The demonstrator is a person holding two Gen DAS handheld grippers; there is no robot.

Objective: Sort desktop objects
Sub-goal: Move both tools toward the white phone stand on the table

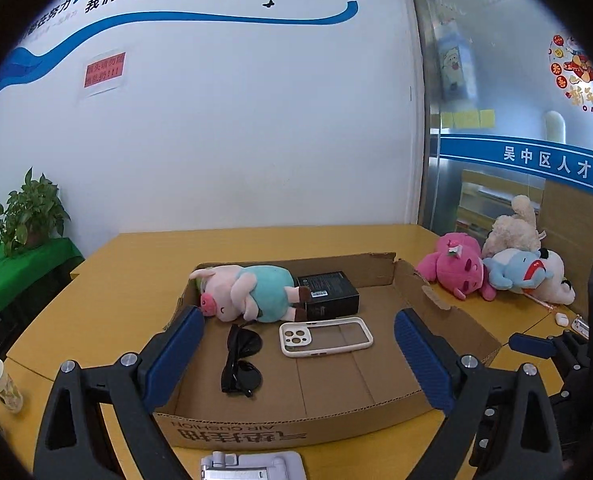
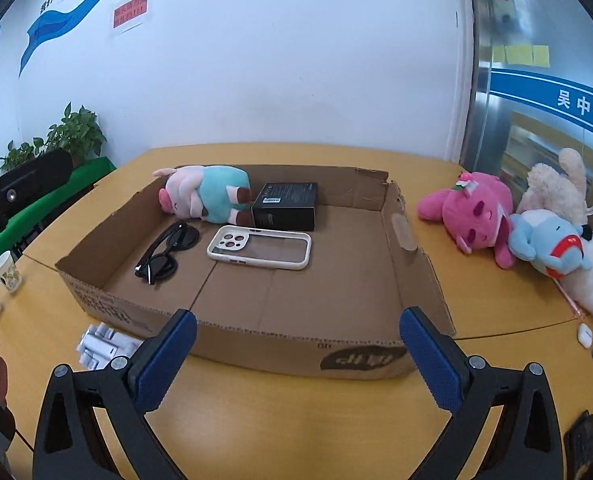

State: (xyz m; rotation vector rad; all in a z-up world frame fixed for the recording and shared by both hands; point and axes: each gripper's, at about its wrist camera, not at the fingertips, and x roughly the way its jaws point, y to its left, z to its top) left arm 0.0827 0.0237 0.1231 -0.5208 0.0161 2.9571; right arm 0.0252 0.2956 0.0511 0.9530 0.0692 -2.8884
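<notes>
Cardboard tray (image 1: 448, 312) on the yellow surface (image 1: 144, 256) holds four items in the left wrist view: one pig plush (image 1: 248, 292), one black box (image 1: 328, 294), one pair of sunglasses (image 1: 242, 360), one phone case (image 1: 324, 338). Left tool (image 1: 298, 356) is spread apart, holding nothing.

Right wrist view: right tool (image 2: 298, 360) likewise apart and empty. Outside the tray lie three plush toys (image 2: 492, 216), one earbud case (image 2: 585, 335) and one white stand (image 2: 100, 346). Judged roughly half sorted; these remain.
</notes>
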